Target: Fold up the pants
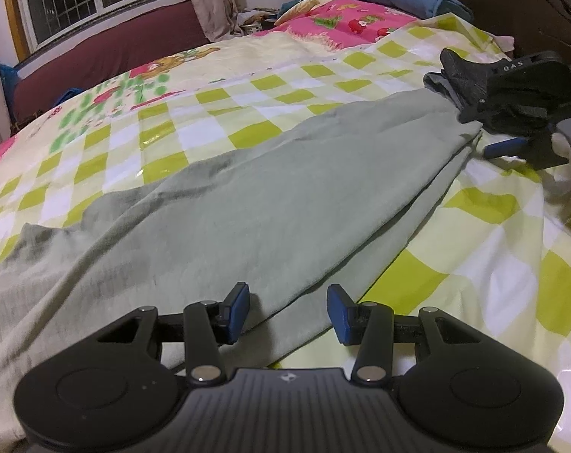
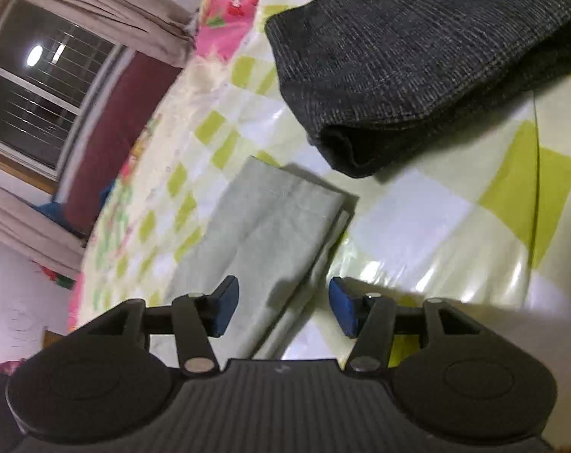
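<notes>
Pants: the pale grey-green pants (image 1: 225, 204) are lying stretched out on the bed, legs stacked one on the other, running from the near left of the left wrist view away toward the far right; in the right wrist view the leg cuffs (image 2: 285, 204) are lying flat with their hems nearly aligned.
Left gripper: the left gripper (image 1: 288, 311) is hovering over the near edge of the pants, its blue-padded fingers (image 1: 237, 311) standing wide apart with fabric showing between them, gripping nothing.
Right gripper: the right gripper (image 2: 281, 307) is hanging over the cuff end, fingers spread apart and holding nothing; from the left wrist view it is sitting at the far end of the pants (image 1: 512, 94).
Bed cover: a glossy green-and-white checked sheet (image 1: 493, 256) is lying under the pants.
Other garment: a folded dark grey knit piece (image 2: 417, 56) is resting just beyond the cuffs, apart from them.
Background: a barred window (image 2: 40, 87) with curtains is showing behind the bed.
</notes>
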A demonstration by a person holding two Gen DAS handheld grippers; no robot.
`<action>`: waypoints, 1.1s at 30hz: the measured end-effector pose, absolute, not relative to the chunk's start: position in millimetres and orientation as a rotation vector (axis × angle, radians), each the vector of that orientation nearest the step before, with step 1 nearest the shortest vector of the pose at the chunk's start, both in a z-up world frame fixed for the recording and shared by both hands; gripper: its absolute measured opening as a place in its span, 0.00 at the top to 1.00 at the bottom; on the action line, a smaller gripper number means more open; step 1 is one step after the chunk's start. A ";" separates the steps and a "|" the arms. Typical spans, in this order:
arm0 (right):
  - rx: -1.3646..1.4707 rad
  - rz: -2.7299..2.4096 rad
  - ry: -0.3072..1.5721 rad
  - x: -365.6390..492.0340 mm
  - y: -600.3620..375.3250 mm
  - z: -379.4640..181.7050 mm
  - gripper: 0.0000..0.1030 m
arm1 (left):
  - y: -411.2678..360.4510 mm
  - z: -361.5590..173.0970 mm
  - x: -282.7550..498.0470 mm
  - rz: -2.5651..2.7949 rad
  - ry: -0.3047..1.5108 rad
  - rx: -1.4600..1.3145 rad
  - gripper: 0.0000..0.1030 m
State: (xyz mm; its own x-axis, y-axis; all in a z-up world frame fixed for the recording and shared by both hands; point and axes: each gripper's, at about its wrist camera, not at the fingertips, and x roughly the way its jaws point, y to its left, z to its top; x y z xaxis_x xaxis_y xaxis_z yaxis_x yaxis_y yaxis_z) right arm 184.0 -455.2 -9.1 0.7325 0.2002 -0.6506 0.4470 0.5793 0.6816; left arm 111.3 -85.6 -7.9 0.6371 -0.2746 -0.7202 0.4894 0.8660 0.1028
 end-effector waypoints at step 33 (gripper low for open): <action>1.007 0.339 1.024 149.7 -317.5 21.1 0.48 | -38.0 -11.4 96.9 -0.359 0.691 0.349 0.42</action>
